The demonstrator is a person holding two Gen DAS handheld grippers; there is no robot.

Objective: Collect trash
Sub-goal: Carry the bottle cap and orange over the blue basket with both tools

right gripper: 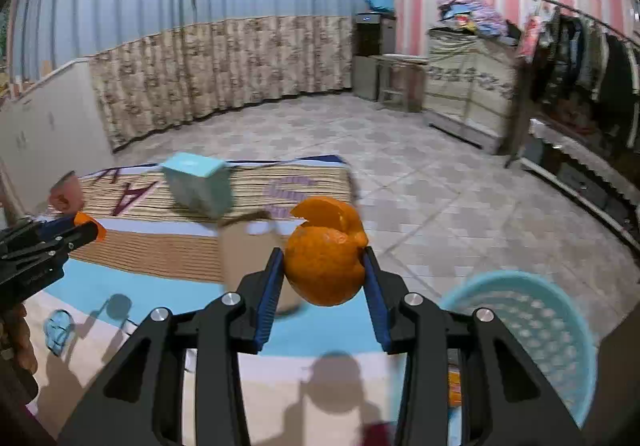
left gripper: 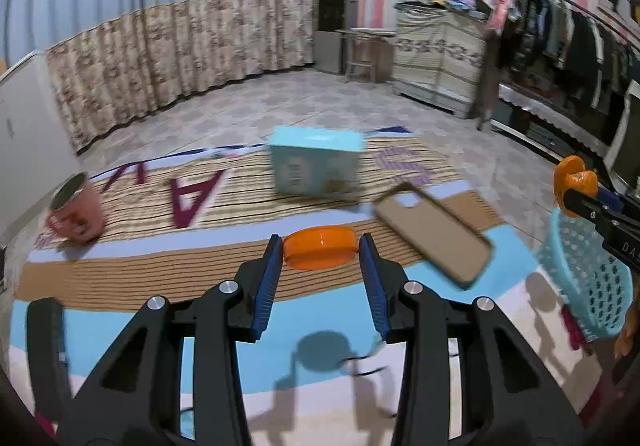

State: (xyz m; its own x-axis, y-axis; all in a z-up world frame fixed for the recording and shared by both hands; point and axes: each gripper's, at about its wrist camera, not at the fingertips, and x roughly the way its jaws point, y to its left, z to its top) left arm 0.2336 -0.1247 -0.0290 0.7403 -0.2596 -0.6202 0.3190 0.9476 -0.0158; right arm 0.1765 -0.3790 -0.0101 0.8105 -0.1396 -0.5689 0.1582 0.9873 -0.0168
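My left gripper (left gripper: 320, 254) is shut on a flat round orange lid (left gripper: 320, 248) and holds it above the table; it also shows at the left of the right wrist view (right gripper: 86, 230). My right gripper (right gripper: 323, 272) is shut on an orange peel (right gripper: 324, 258), held up near a light blue perforated basket (right gripper: 532, 330). The right gripper with the peel also shows at the far right of the left wrist view (left gripper: 574, 186), just above the basket (left gripper: 588, 278).
On the striped tablecloth (left gripper: 160, 278) stand a light blue box (left gripper: 316, 166), a pink mug (left gripper: 76, 212) at the left and a tan phone case (left gripper: 436, 234). Beyond the table are tiled floor, a curtain, cabinets and a clothes rack.
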